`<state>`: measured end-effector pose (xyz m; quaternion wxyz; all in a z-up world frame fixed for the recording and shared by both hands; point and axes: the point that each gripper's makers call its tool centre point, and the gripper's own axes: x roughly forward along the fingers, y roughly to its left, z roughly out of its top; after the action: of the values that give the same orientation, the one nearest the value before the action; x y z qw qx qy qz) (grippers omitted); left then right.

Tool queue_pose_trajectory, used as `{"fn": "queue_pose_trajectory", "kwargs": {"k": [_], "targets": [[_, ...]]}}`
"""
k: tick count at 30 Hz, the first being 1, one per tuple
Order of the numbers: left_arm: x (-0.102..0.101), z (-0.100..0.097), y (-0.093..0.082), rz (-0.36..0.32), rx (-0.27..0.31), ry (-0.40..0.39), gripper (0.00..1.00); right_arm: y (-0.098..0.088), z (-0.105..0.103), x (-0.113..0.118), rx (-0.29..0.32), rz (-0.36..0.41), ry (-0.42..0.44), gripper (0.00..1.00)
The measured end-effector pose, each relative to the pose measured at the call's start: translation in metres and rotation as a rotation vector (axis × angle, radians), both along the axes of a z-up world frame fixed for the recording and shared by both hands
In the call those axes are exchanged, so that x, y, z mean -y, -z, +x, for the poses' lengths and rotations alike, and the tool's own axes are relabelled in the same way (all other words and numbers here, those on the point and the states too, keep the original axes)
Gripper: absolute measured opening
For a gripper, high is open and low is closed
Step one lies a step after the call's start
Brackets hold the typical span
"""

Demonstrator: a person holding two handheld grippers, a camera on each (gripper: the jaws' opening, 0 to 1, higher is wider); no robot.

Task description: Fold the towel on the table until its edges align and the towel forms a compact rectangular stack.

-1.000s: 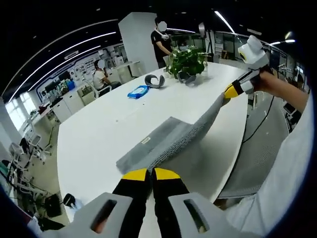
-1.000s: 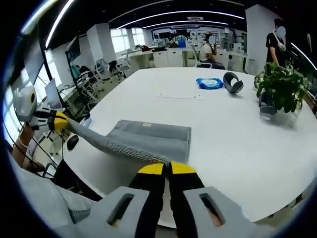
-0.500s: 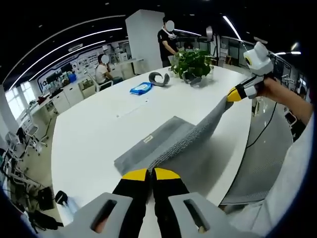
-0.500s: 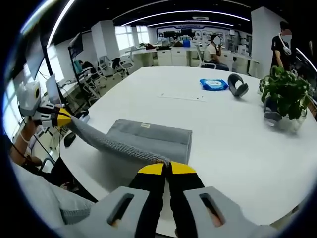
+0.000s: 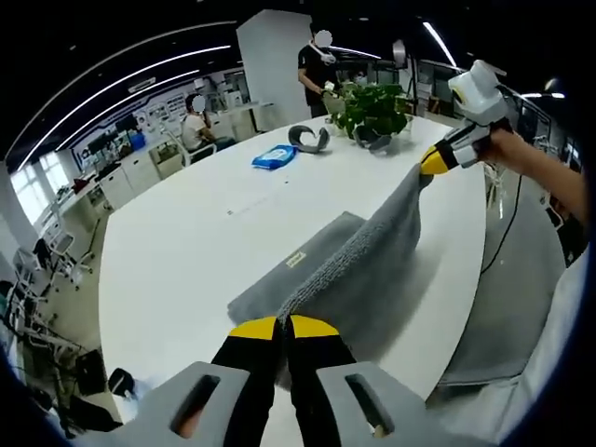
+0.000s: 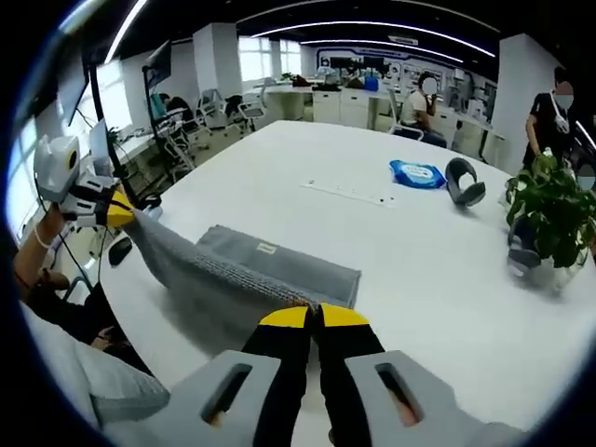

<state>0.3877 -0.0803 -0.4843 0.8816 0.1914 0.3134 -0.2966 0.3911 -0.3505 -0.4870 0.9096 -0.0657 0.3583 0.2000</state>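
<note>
A grey towel (image 5: 354, 270) is held lifted above a white table (image 5: 186, 233), one edge stretched taut between the two grippers while the rest lies folded flat on the tabletop. In the left gripper view, the left gripper (image 5: 284, 328) is seen with its yellow-tipped jaws pressed together on a near corner of the towel, the cloth rising directly from the jaw tips. From there the raised edge runs up and to the right to the right gripper (image 5: 434, 161), which is pinched on the opposite corner and is held by a hand (image 5: 521, 154). In the right gripper view, the right gripper (image 6: 314, 318) is likewise closed on the towel (image 6: 251, 275) at its jaw tips, and the lifted edge slopes away to the left gripper (image 6: 121, 210), clamped on the far corner near the table's (image 6: 419, 270) edge. A small label is seen on the flat part of the towel. Farther off on the table are a blue packet (image 5: 274, 156), a grey curved object (image 5: 309, 140) just beside it, and a potted plant (image 5: 374, 110). A seated person (image 5: 197, 128) and a standing person (image 5: 317, 70) are seen beyond the table.
</note>
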Motion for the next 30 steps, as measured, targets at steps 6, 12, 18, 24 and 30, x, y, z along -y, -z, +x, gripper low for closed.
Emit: {"fn": "queue_pose_trajectory", "kwargs": {"k": [6, 12, 18, 24, 30], "targets": [[-0.001, 0.017, 0.015, 0.029, -0.018, -0.002, 0.03, 0.016, 0.020, -0.002, -0.022, -0.006, -0.016, 0.00], [-0.001, 0.030, 0.025, 0.026, -0.052, -0.018, 0.03, 0.033, 0.037, -0.002, -0.031, -0.042, -0.021, 0.00], [-0.003, 0.045, 0.035, 0.045, -0.063, -0.032, 0.03, 0.044, 0.050, -0.003, -0.025, -0.036, -0.016, 0.00], [-0.003, 0.065, 0.055, 0.086, -0.063, -0.053, 0.03, 0.062, 0.065, -0.004, -0.022, -0.037, 0.019, 0.00], [-0.005, 0.082, 0.074, 0.113, -0.048, -0.096, 0.04, 0.078, 0.079, -0.005, -0.015, -0.071, 0.036, 0.01]]}}
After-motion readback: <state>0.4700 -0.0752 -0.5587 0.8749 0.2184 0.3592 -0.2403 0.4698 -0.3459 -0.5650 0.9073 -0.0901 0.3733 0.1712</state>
